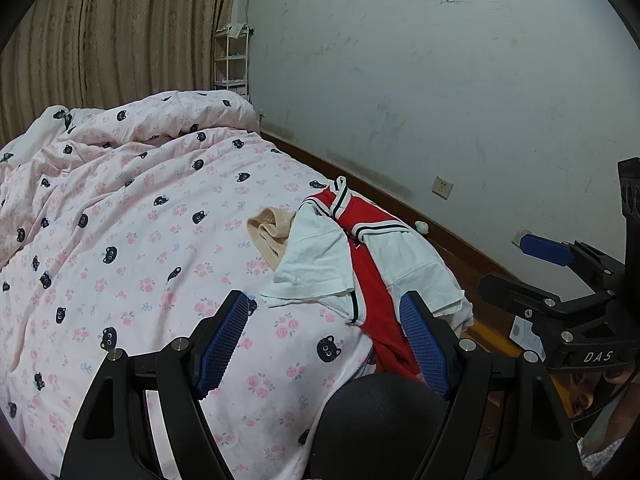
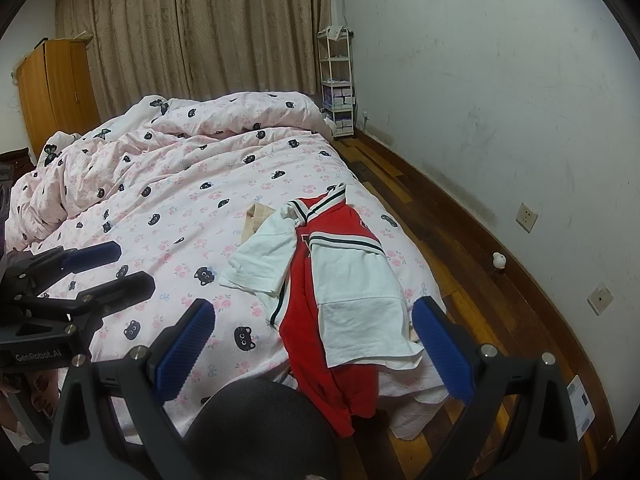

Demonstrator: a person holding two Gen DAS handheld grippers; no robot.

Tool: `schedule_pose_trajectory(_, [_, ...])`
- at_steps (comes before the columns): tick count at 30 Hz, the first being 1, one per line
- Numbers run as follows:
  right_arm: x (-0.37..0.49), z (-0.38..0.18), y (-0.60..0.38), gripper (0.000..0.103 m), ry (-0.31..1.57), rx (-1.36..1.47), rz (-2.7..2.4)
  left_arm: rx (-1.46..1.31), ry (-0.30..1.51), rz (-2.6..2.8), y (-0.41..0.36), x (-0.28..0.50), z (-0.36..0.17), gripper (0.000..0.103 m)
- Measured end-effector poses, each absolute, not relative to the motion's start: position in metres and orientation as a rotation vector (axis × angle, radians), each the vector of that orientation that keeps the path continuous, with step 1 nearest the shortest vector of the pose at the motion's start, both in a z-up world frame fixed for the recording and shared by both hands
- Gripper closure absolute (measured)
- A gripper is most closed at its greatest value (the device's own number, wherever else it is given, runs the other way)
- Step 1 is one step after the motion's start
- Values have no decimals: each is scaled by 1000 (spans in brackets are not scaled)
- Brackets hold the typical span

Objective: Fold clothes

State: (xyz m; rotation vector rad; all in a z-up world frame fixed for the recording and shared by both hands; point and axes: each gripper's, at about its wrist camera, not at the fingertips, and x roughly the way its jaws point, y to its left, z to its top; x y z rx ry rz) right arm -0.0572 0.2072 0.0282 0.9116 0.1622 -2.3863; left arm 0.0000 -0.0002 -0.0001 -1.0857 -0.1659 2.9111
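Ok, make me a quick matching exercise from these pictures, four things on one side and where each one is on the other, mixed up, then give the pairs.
Things:
1. red and white shirt
2. beige garment
3. white shelf rack
4. wooden wardrobe

Places:
A. far corner, right of the curtain
B. left of the curtain
C. bed's near right corner, hanging over the edge
D. on the bed, partly under the shirt's far left side

Pairs: 1-C, 2-D, 3-A, 4-B
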Motion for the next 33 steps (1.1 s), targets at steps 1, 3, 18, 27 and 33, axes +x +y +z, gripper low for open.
schedule_pose_trajectory(1, [-57,28,207,3,163,913,-2386,-1083,-164,2911,0,0,0,29])
schedule_pose_trajectory(3, [-57,28,207,3,164,915,-2385,-1084,-153,2917,0,0,-1,29])
schedule_pose_trajectory(18, [-55,27,205,3,171,916,-2384,-1083,-165,2921,0,0,-1,29])
schedule_pose_trajectory(27, [-54,27,203,3,177,916,-2382,-1082,-165,2934,1,3,-1,29])
schedule_pose_trajectory(33, [-54,28,203,3,179,915,-2382,-1077,-172,2934,-1,3,-1,29])
